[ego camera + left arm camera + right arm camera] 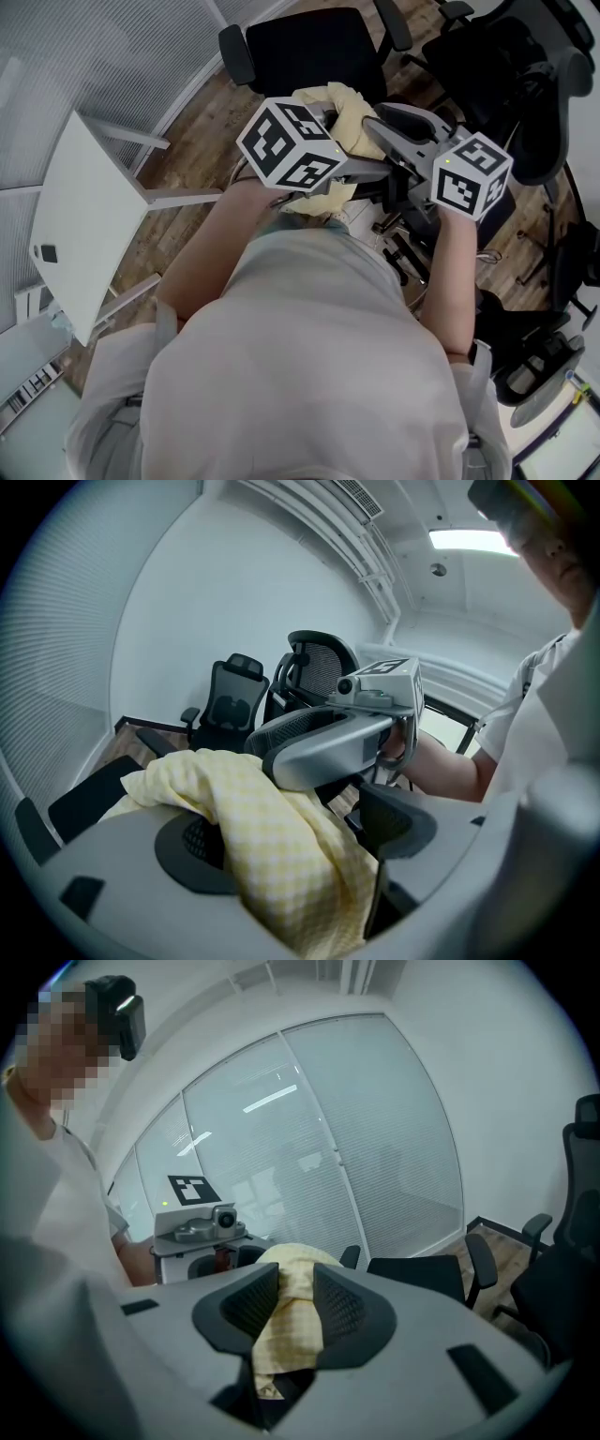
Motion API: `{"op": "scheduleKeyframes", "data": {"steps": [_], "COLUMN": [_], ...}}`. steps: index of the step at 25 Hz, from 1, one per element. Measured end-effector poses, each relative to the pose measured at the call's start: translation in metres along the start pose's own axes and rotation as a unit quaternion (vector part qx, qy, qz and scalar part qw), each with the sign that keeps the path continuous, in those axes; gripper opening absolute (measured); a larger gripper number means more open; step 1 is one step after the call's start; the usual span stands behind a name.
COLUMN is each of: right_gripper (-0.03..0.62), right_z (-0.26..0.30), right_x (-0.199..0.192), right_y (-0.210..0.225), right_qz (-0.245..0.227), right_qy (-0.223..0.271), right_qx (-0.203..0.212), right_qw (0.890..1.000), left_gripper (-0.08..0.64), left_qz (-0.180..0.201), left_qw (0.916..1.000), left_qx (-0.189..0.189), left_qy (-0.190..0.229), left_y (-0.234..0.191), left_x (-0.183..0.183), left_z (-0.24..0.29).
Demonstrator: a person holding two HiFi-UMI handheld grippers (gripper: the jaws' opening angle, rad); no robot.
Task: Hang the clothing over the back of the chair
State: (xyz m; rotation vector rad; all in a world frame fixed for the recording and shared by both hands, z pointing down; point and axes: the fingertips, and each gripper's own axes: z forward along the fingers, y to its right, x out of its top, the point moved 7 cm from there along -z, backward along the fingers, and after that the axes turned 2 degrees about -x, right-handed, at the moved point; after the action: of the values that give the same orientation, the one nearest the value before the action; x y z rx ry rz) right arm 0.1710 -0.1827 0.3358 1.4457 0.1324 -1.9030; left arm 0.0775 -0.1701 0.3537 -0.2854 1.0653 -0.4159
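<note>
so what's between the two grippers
The cloth, bunched between left gripper and right gripper in the head view; each gripper view shows it between its own jaws.

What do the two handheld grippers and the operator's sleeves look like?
Left gripper and right gripper: smooth grey moulded shells with black mesh-textured pads. Each carries a white cube with black square markers and a small green light, plus a little camera. No cables are visible. The person wears a white short-sleeved shirt.

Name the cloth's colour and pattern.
Cloth: pale yellow with a fine check, clearest in the left gripper view.
</note>
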Motion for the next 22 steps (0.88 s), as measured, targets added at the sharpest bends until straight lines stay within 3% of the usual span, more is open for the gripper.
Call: {"op": "scheduleKeyframes", "data": {"steps": [10,16,22], "right_gripper": [0.047,0.037,0.035], "right_z": [-0.001,-0.014,-0.038], "right_x": [0.001,0.011,0.01], "right_y": [-0.001,-0.001,0.011], "right_qz": [-0.004,-0.013,-0.002], "right_qy": [-0.017,0.004,0.021], "right_qx": [0.011,-0.003,-0.029], "right_qw": [1.0,1.0,0.999], "left_gripper": [0.383,0.383,0.382], "left_qz": [0.011,0.022,0.027], "left_qw": [0.9999,0.9997,0.9986], "left_qx": [0.006,0.006,0.037], "left_qy": [-0.002,0.008,0.027], "left_y": [0.001,0.006,-0.003], "left_x": [0.001,0.007,0.006], "left_z": [0.0,-0.007,-0.024]}}
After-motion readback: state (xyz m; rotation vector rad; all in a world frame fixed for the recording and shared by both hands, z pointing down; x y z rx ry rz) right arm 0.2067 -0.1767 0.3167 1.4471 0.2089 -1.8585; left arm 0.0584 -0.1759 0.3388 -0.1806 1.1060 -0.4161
